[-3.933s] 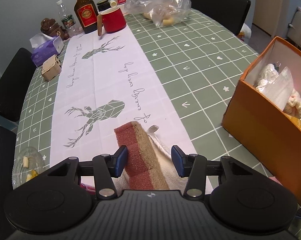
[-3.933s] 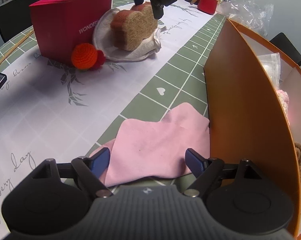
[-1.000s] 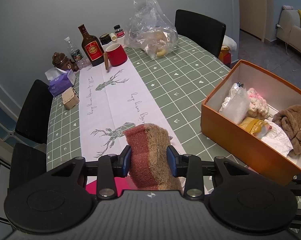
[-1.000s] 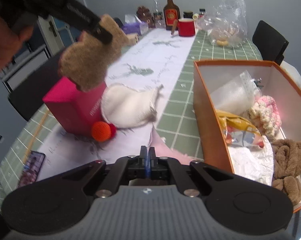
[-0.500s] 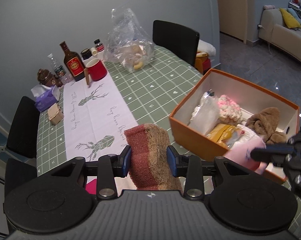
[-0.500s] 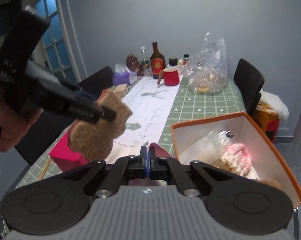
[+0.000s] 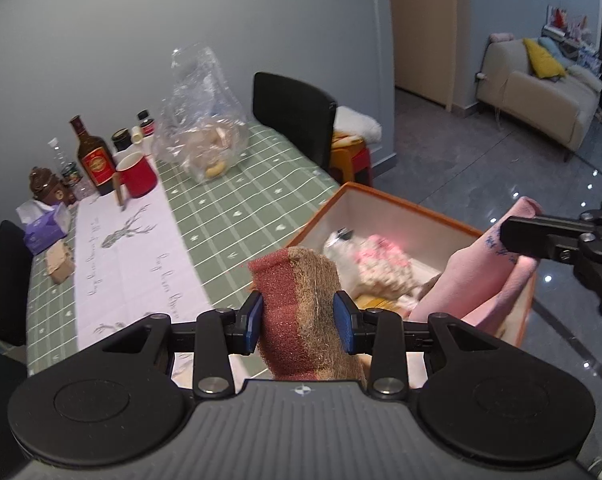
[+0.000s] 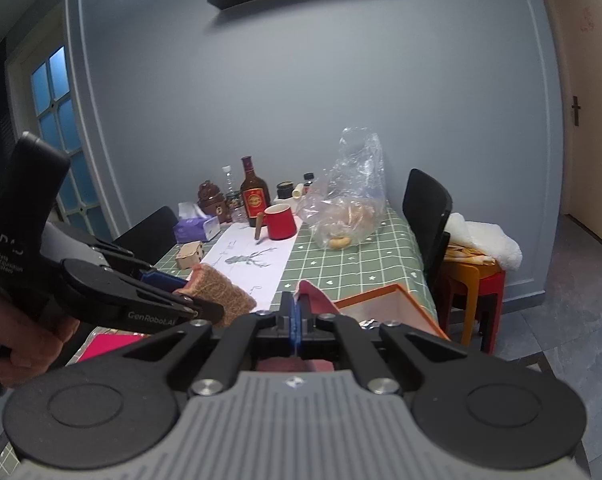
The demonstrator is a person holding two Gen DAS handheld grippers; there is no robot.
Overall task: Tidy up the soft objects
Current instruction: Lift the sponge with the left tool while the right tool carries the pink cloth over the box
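Note:
My left gripper (image 7: 299, 322) is shut on a red and tan sponge (image 7: 301, 300) and holds it in the air at the near left edge of the orange box (image 7: 405, 202). The sponge also shows in the right wrist view (image 8: 225, 290). My right gripper (image 8: 295, 320) is shut on a pink cloth (image 7: 489, 276), which hangs over the right side of the box; in the right wrist view only a pink fold (image 8: 317, 298) shows. The box holds a clear bag (image 7: 337, 240), a pink-white knit (image 7: 381, 260) and other soft items.
A green checked table (image 7: 237, 208) carries a white runner (image 7: 141, 256), red mug (image 7: 137, 176), brown bottle (image 7: 95, 158), plastic bag (image 7: 201, 136), tissue box (image 7: 47, 228) and small wooden box (image 7: 61, 264). Black chairs (image 7: 297, 120) stand around it. A magenta box (image 8: 105, 346) lies below my left gripper.
Both grippers have risen and moved right. The sponge now hangs at the box's near edge, and the pink cloth hangs higher over the box's right side.

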